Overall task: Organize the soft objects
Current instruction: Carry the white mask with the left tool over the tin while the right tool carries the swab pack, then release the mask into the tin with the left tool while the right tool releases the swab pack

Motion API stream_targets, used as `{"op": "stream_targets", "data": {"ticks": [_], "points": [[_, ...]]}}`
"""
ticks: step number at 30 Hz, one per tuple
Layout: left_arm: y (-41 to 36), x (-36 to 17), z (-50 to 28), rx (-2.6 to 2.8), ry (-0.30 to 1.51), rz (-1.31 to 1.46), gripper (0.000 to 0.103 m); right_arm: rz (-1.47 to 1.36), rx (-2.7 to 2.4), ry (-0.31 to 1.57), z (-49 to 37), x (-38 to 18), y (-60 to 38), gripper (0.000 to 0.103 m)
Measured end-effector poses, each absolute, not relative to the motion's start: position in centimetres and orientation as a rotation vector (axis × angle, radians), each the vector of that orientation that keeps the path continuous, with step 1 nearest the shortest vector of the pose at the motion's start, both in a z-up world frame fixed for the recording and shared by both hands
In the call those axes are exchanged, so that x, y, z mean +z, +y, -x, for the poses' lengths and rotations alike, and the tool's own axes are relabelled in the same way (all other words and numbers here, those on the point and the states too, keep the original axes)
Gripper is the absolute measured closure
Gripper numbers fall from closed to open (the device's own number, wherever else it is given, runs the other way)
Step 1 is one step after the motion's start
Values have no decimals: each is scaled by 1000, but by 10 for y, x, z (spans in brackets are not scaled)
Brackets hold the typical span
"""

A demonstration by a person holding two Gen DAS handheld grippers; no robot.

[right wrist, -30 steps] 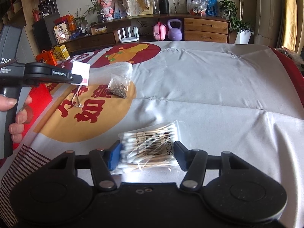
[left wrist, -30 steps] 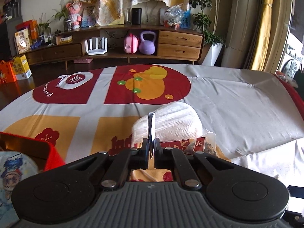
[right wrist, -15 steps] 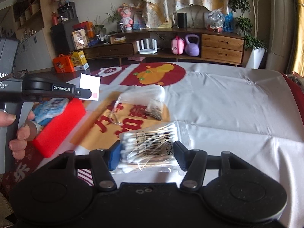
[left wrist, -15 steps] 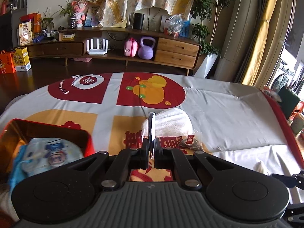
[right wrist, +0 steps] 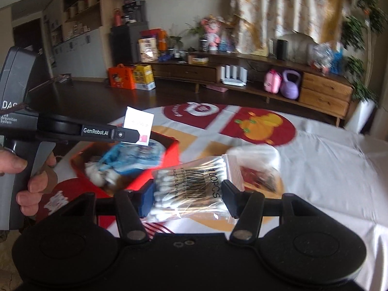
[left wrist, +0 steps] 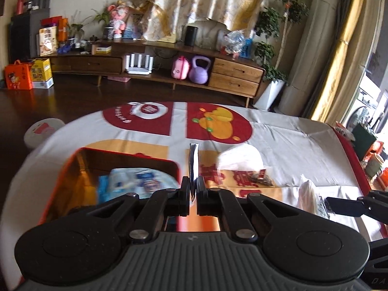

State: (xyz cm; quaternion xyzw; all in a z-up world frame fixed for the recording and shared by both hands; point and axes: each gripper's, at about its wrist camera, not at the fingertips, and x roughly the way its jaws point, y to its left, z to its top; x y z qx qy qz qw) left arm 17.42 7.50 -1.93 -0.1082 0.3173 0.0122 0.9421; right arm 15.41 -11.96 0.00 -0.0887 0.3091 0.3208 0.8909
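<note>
My left gripper (left wrist: 193, 190) is shut on a thin white paper tag (left wrist: 193, 162) that stands upright between its pads. In the right wrist view the same gripper (right wrist: 139, 137) hangs over the red box (right wrist: 169, 156), with the tag (right wrist: 138, 125) sticking up. My right gripper (right wrist: 189, 197) is shut on a clear bag of cotton swabs (right wrist: 191, 184), lifted off the cloth just right of the box. The box (left wrist: 72, 169) has a gold lining and holds a blue-and-white packet (left wrist: 138, 179) and white cotton pieces (right wrist: 97, 172).
A white mesh pouch (left wrist: 240, 156) and a tea bag (left wrist: 263, 178) lie on the printed tablecloth (left wrist: 303, 145) right of the box. A person's hand (right wrist: 26, 181) grips the left handle. A low wooden sideboard (left wrist: 232, 72) stands beyond the table, across the dark floor.
Both grippers have risen and moved left, each keeping its grip. The red box has come into fuller view, and the pouch and tea bag have slid to the right in both views.
</note>
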Motion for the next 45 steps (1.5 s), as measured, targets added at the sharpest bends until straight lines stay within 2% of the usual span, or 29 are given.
{"op": "stream_targets", "data": {"ticks": [11,23,33,45], "points": [[144,-13,-148,105,663,229,98,277,763,641,-144,-1,-44,46],[202,-40,-160,186,694,291,98,368,779,664,-152,-29,20,46],[204,-73,-190,172,746,282,98,412,759,713,-166,-59,41,45],[199,-95,-203,156,816,262,98,370,750,719,-172,-64,39,42]]}}
